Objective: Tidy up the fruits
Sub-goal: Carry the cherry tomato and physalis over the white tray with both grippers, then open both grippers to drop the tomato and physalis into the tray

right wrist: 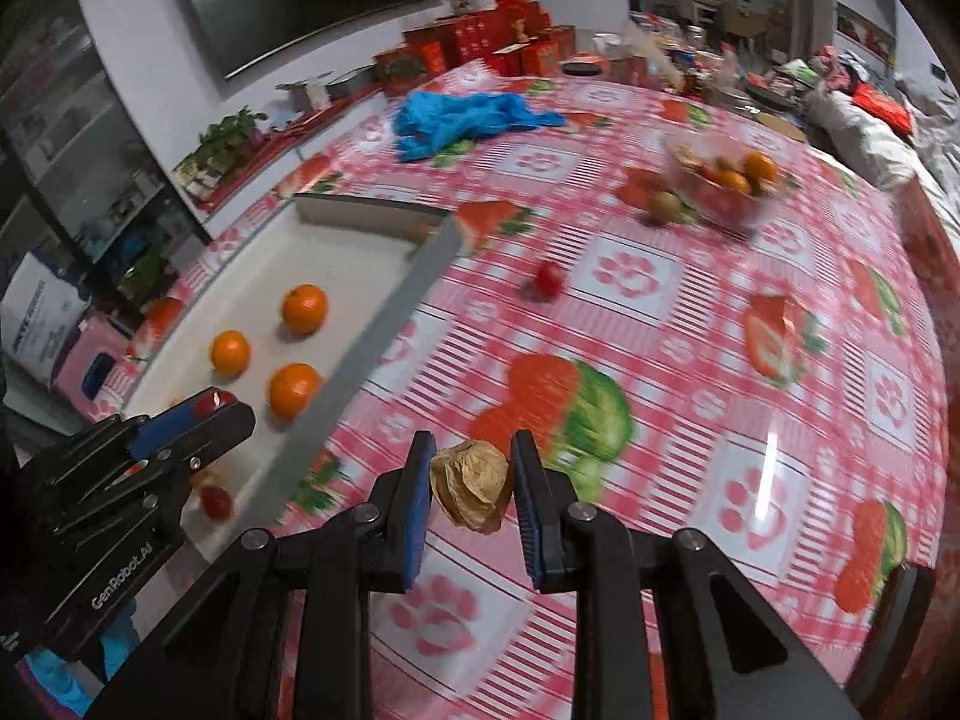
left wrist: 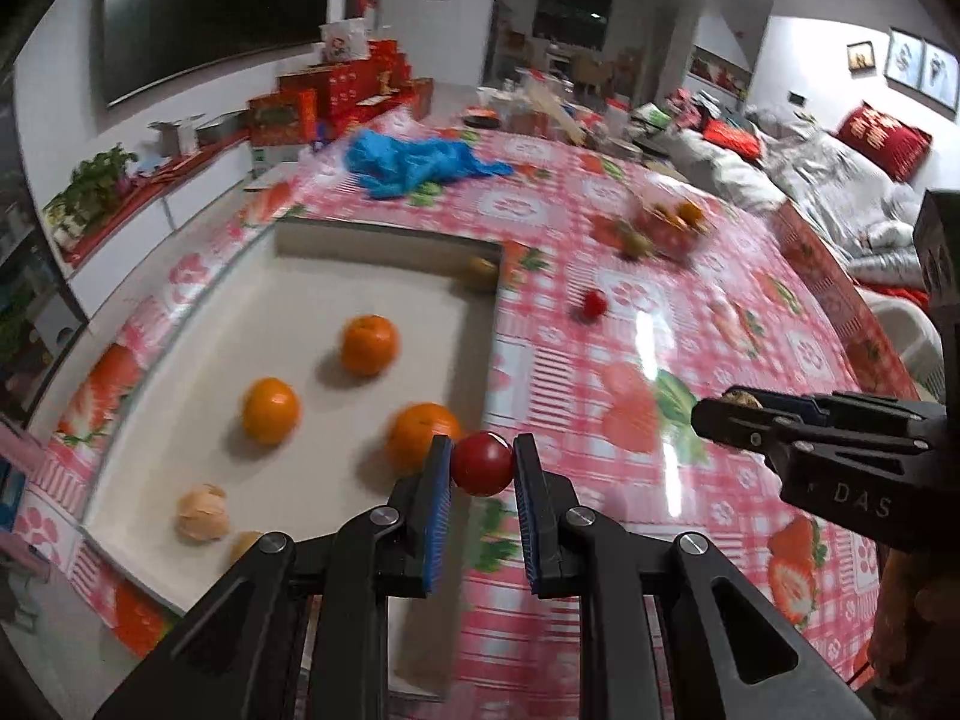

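My left gripper [left wrist: 482, 461] is shut on a red cherry tomato [left wrist: 482, 463], held above the right edge of a white tray [left wrist: 198, 312]. The tray holds three oranges [left wrist: 368, 344], a husked pale fruit [left wrist: 203, 512] and a brown fruit [left wrist: 482, 267] in its far corner. My right gripper [right wrist: 471, 483] is shut on a papery tan husked fruit [right wrist: 471, 483] above the tablecloth, right of the tray [right wrist: 360, 354]. It also shows in the left wrist view [left wrist: 729, 414]. Another red tomato [right wrist: 549, 279] lies on the table.
A clear bowl [right wrist: 723, 180] with oranges and other fruit stands far right, a greenish fruit [right wrist: 665, 204] beside it. A blue plastic bag [right wrist: 462, 117] lies at the back. A small red fruit [right wrist: 216, 501] lies in the tray's near end. Red boxes and clutter line the far edge.
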Demonstrator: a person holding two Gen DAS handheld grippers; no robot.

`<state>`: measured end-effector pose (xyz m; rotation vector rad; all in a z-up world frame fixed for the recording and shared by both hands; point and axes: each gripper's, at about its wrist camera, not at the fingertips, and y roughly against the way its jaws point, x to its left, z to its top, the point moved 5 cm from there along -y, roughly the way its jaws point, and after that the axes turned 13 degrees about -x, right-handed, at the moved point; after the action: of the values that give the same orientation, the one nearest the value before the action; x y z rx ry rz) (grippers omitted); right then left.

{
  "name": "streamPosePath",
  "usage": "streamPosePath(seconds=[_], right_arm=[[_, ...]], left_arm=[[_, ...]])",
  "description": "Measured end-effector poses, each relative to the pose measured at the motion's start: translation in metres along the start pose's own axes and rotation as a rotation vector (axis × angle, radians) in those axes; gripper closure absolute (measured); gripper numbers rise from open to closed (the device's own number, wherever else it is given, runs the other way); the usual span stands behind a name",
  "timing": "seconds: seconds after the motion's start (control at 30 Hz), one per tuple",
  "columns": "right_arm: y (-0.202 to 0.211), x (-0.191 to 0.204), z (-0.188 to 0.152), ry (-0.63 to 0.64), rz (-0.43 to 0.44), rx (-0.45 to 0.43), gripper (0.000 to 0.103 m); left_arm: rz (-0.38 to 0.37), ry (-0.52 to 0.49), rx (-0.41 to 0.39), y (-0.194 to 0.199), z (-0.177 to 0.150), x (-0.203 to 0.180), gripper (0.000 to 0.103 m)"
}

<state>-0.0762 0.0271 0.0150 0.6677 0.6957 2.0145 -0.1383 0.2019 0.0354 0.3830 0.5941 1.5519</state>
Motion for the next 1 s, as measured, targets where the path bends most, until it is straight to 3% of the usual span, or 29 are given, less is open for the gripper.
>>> streamPosePath(seconds=[0.3, 0.53, 0.6, 0.63, 0.7, 0.8, 1.0], right_arm=[[-0.043, 0.065, 0.012, 0.037, 0.118, 0.07, 0.075], [-0.068, 0.093, 0.017, 0.073, 0.15, 0.114, 0.074], [-0.071, 0.094, 0.018, 0.075, 0.146, 0.118, 0.069], [-0.073, 0.095, 0.019, 0.074, 0.146, 0.122, 0.062], [-0.075, 0.095, 0.019, 0.071, 0.148, 0.128, 0.047], [-0.075, 0.096, 0.02, 0.091, 0.133, 0.118, 0.042], [-0.07, 0.097, 0.022, 0.114, 0.119, 0.108, 0.023]], left_arm=[[0.162, 0.024, 0.031, -0.01, -0.003, 0.065, 0.081], [0.211, 0.04, 0.09, -0.022, -0.016, 0.085, 0.081], [0.216, 0.043, 0.1, -0.022, -0.018, 0.084, 0.079], [0.216, 0.047, 0.106, -0.023, -0.019, 0.085, 0.072], [0.229, 0.054, 0.09, -0.021, -0.017, 0.085, 0.008], [0.254, 0.04, 0.004, -0.01, -0.01, 0.084, 0.005], [0.236, 0.04, 0.041, -0.015, -0.008, 0.082, 0.005]])
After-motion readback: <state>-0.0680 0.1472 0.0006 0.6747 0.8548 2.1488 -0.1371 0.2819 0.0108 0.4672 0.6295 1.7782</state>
